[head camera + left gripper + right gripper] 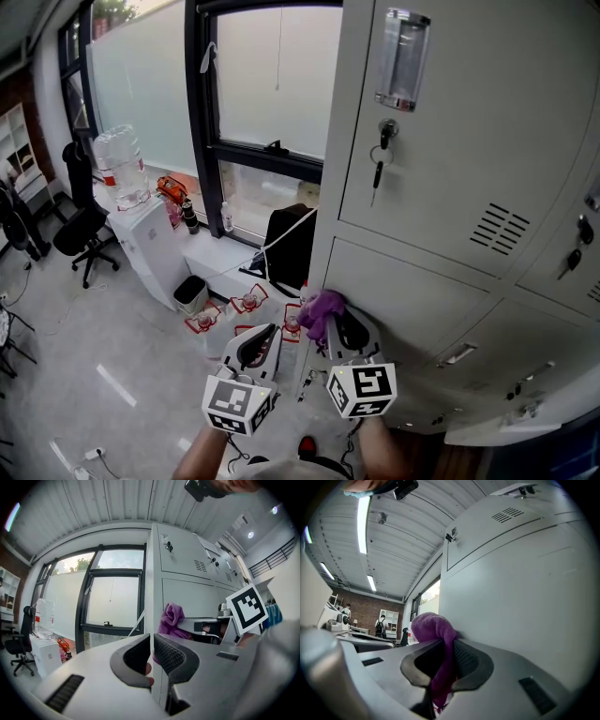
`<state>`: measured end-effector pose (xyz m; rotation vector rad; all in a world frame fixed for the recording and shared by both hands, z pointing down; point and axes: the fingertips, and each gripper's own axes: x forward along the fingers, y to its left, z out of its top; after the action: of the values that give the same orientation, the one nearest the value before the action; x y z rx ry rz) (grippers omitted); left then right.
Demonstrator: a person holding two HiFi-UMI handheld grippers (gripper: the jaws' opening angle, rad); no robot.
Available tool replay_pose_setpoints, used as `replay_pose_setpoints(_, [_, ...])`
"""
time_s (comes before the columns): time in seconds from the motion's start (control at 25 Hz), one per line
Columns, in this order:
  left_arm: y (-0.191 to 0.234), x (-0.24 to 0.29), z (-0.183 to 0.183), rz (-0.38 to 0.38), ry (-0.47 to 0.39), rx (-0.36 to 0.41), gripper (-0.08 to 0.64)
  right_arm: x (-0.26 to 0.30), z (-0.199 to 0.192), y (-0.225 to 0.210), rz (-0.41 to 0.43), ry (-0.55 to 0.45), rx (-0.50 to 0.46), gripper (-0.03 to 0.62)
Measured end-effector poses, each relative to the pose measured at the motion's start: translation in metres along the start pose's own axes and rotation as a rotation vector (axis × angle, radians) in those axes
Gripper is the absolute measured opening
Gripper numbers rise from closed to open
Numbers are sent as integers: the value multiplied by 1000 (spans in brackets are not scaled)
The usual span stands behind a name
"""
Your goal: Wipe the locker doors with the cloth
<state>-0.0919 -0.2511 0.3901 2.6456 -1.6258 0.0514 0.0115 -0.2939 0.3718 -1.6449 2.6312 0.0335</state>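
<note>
The right gripper (445,660) pinches the purple cloth (433,625) against the closed lower locker door (403,281), while the left gripper (152,653), at its nine o'clock, has its jaws nearly together on nothing.

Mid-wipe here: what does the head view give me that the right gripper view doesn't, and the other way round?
Head view only: the left gripper, jaws together; hanging keys higher up the lockers; a water dispenser on the floor. Right gripper view only: ceiling light strips and a far brick wall. Both: the purple cloth clamped in the right gripper, against the locker door.
</note>
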Motion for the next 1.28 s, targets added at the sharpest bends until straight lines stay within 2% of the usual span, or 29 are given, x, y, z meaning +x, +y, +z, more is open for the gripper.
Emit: replay_pose_setpoints(1.28, [-98,33,-8,-221,16,10,43,-93,-2,-99,-260,28,-24,57])
